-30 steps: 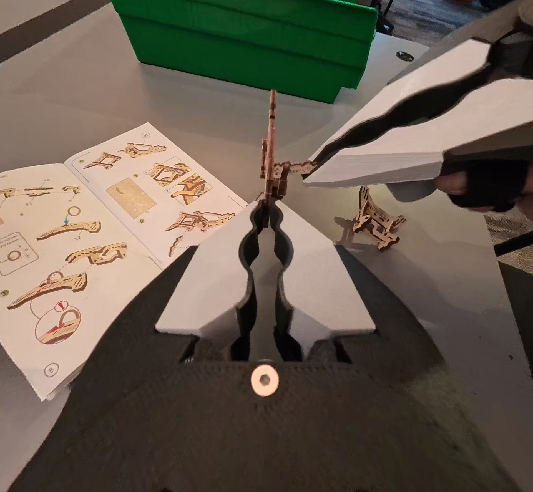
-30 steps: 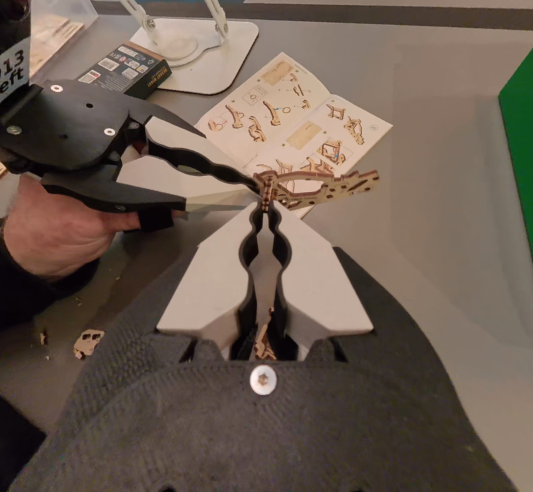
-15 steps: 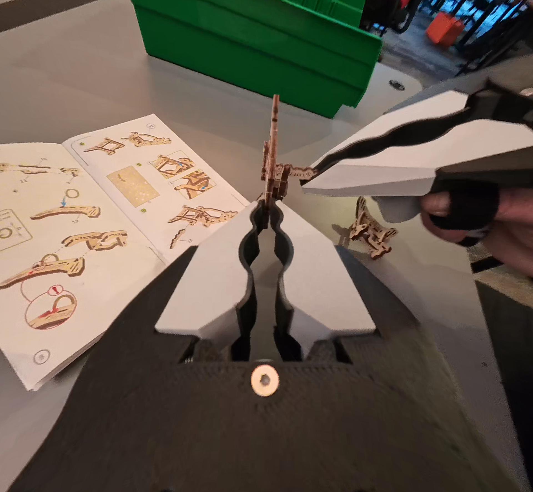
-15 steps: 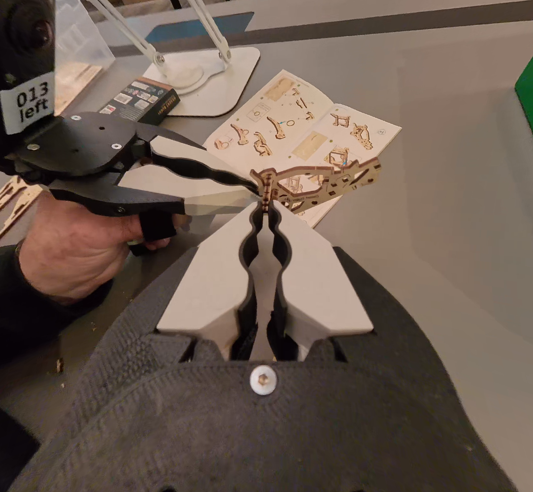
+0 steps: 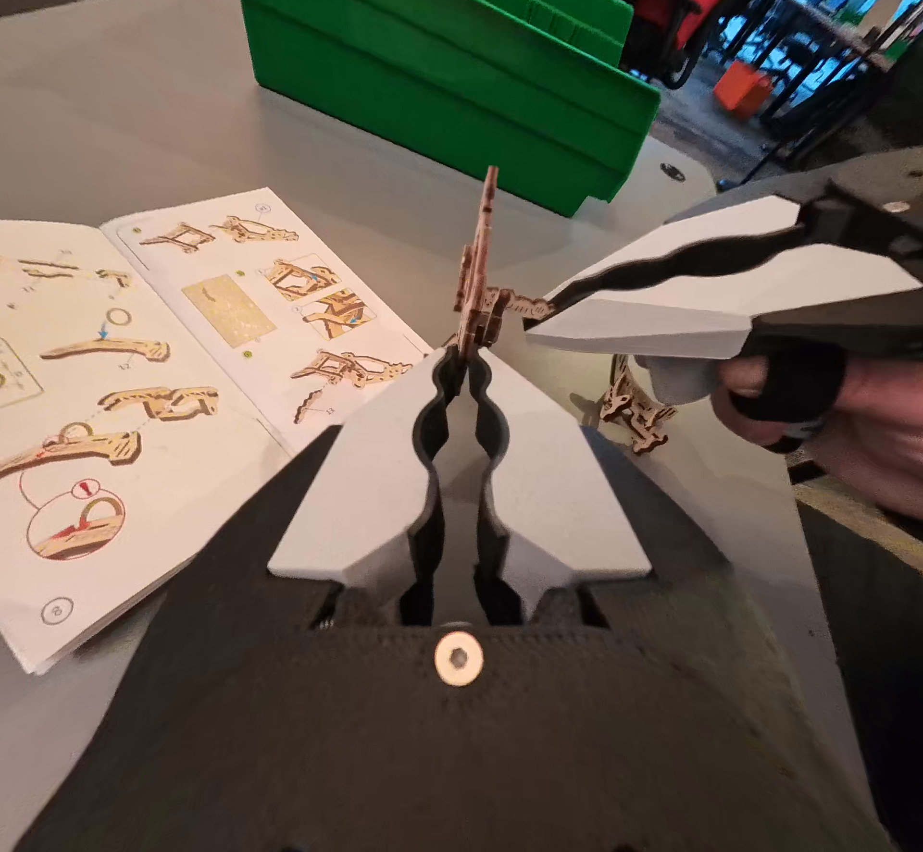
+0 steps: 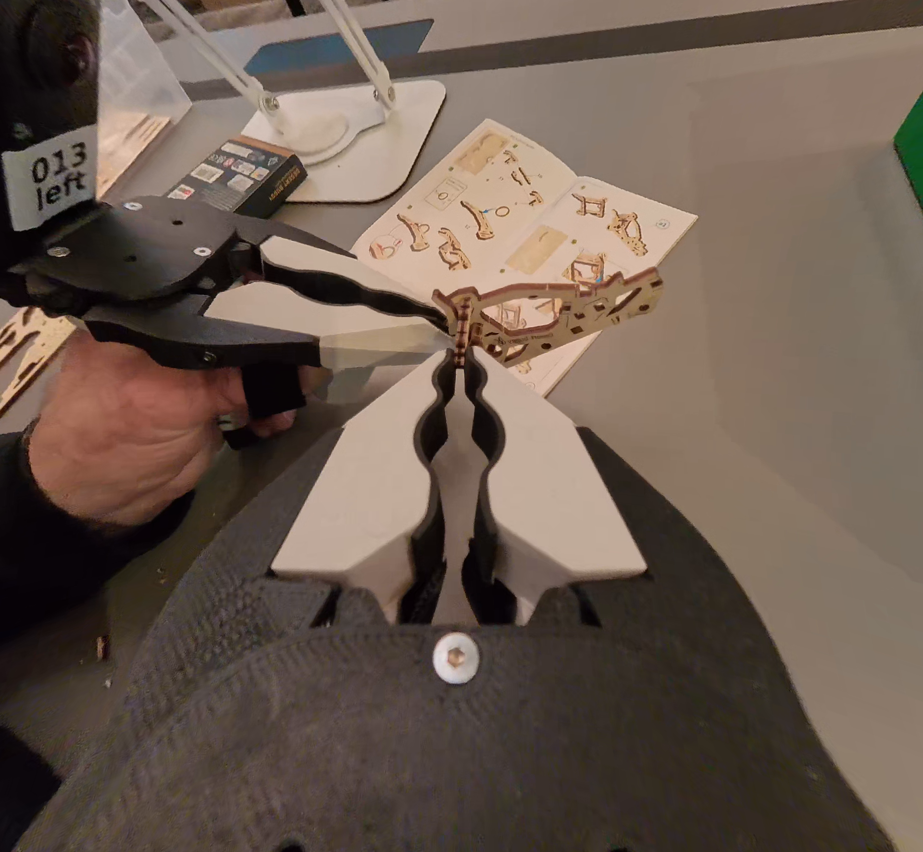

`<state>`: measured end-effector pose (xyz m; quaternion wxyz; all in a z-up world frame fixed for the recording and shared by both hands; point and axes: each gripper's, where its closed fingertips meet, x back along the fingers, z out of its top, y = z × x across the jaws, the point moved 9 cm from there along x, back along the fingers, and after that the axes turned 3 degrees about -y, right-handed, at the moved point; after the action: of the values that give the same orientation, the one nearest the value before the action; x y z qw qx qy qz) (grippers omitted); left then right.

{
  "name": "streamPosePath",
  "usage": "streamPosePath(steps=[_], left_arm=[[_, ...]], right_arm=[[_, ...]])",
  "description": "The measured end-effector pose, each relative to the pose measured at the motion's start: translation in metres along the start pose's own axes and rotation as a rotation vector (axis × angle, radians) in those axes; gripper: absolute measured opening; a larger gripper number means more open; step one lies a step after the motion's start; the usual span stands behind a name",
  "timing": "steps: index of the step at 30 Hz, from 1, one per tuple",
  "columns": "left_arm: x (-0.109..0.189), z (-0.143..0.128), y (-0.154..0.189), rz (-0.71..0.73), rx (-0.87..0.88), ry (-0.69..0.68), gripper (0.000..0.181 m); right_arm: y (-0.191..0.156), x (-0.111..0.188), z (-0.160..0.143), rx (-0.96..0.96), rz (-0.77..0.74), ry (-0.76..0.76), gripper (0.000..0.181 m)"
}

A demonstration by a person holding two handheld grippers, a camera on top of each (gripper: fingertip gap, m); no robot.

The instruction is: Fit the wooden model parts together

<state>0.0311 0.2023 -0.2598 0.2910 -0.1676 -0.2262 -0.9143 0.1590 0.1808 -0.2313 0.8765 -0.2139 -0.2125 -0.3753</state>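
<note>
At frame left lies the open instruction booklet. Centre frame, my left gripper pinches the flat wooden frame piece by its end — upright, above the table. My right gripper enters from the right, clamped on a small wooden crosspiece slotted into it.

both tools gripping wooden frame

Both hand-held grippers have carried the joined wooden parts slightly higher and rightward.
</note>
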Motion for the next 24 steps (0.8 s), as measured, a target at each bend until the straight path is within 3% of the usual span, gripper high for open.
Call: streamPosePath(steps=[10, 16, 22, 24], left_arm=[[-0.001, 0.001, 0.0, -0.008, 0.0, 0.006, 0.002], [-0.003, 0.002, 0.008, 0.055, -0.15, -0.03, 0.002], [0.0, 0.002, 0.002, -0.036, -0.015, 0.029, 0.002], [0.003, 0.002, -0.009, -0.066, 0.085, 0.064, 0.001]], right_arm=[[-0.006, 0.005, 0.009, 0.145, -0.054, -0.094, 0.001], [0.006, 0.01, 0.02, 0.111, 0.04, -0.293, 0.001], [-0.004, 0.006, 0.007, 0.068, -0.003, -0.084, 0.001], [-0.014, -0.001, -0.006, 0.104, 0.013, -0.105, 0.001]])
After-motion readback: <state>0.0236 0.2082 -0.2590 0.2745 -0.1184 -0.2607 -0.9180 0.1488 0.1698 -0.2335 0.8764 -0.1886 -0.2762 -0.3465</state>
